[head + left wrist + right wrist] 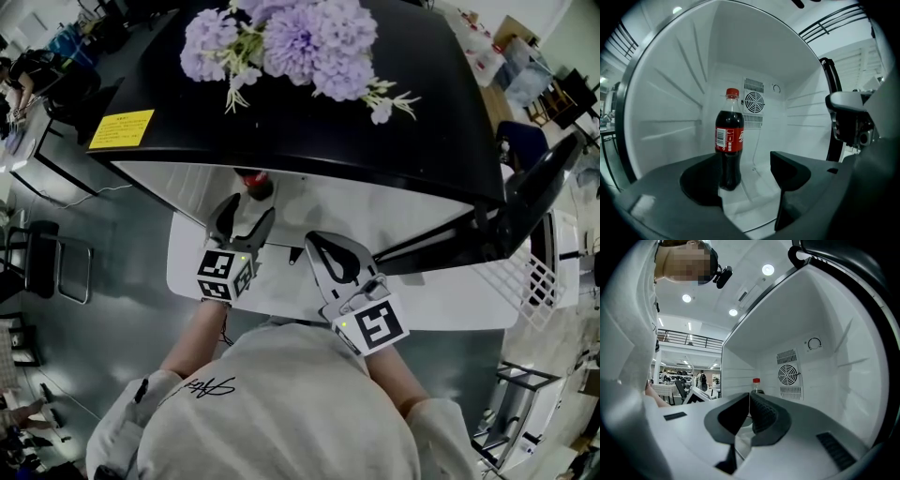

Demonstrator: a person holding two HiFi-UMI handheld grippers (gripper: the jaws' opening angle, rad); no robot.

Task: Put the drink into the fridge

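Observation:
A cola bottle (729, 140) with a red cap and red label stands upright on the white floor inside the open fridge (797, 112). My left gripper (747, 180) is open, its jaws wide apart just in front of the bottle, which stands nearer the left jaw and apart from it. In the head view the left gripper (246, 202) reaches under the fridge's black top (309, 131), and the bottle's cap (255, 182) shows just past it. My right gripper (314, 240) (749, 401) is shut and empty, at the fridge opening beside the left one. The bottle's cap (755, 380) peeks over its jaws.
Purple artificial flowers (281, 42) and a yellow sticker (122, 128) lie on the fridge top. The black fridge door (530, 197) hangs open to the right, with a white wire rack (534, 281) below it. A fan grille (753, 101) sits on the back wall.

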